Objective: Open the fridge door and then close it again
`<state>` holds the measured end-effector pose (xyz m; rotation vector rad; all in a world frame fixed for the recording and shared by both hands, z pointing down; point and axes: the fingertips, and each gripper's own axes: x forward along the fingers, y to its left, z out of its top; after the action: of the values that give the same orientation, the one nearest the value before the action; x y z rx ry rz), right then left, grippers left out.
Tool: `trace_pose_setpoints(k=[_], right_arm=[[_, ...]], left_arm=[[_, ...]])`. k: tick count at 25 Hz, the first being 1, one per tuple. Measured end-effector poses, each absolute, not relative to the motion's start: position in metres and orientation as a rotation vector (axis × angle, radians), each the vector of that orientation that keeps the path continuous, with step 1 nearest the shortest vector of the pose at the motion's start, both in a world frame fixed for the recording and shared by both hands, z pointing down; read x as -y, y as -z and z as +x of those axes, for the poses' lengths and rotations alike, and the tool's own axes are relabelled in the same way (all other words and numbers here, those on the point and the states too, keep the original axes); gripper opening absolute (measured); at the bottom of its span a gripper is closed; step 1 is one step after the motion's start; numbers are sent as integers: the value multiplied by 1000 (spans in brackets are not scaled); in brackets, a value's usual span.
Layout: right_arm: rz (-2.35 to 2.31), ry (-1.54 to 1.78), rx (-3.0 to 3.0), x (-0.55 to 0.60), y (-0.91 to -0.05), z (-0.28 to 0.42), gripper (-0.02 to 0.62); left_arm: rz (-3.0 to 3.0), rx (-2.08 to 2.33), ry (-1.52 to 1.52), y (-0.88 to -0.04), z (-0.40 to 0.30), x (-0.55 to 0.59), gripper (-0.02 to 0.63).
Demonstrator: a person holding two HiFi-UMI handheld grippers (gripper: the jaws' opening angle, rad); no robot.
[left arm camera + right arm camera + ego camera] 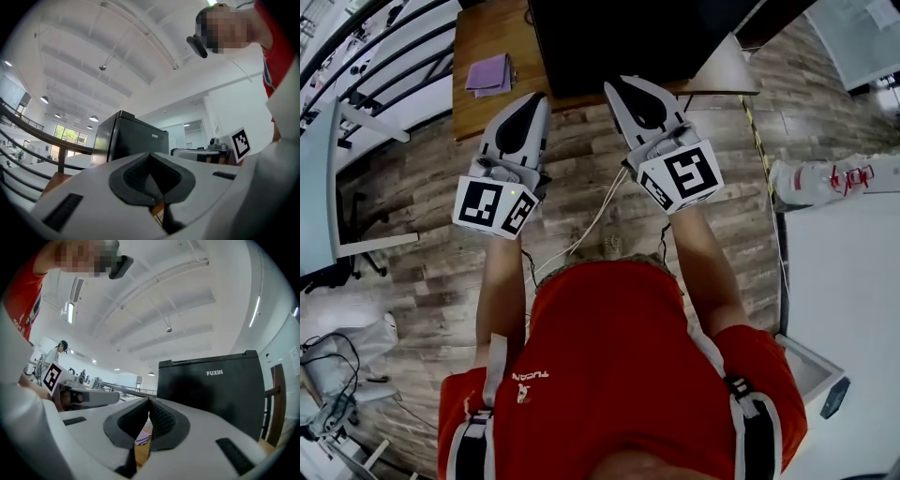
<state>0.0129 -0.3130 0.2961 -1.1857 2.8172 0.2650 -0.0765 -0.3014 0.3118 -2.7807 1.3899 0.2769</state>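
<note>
A small black fridge [619,37] stands on a wooden table [487,84] ahead of me, its door closed. It fills the right of the right gripper view [211,390] and stands at mid-left in the left gripper view [126,138]. My left gripper [536,101] is shut and empty, near the table's front edge, left of the fridge. The right gripper [617,89] is also shut and empty, its tips just in front of the fridge's dark front. Neither touches the fridge that I can see.
A purple cloth [490,73] lies on the table left of the fridge. A black railing [384,56] runs at the far left. White counter [844,281] and a white bottle [825,178] sit at the right. Cables [581,234] trail over the wooden floor.
</note>
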Motion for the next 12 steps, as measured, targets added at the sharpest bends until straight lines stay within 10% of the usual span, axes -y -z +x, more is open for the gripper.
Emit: trace_pose_setpoints(k=[12], right_arm=[[-1140,-284,-2839,254,-303,-3,26]], left_arm=[[-2786,-1312,-269,-307,-67,268,9]])
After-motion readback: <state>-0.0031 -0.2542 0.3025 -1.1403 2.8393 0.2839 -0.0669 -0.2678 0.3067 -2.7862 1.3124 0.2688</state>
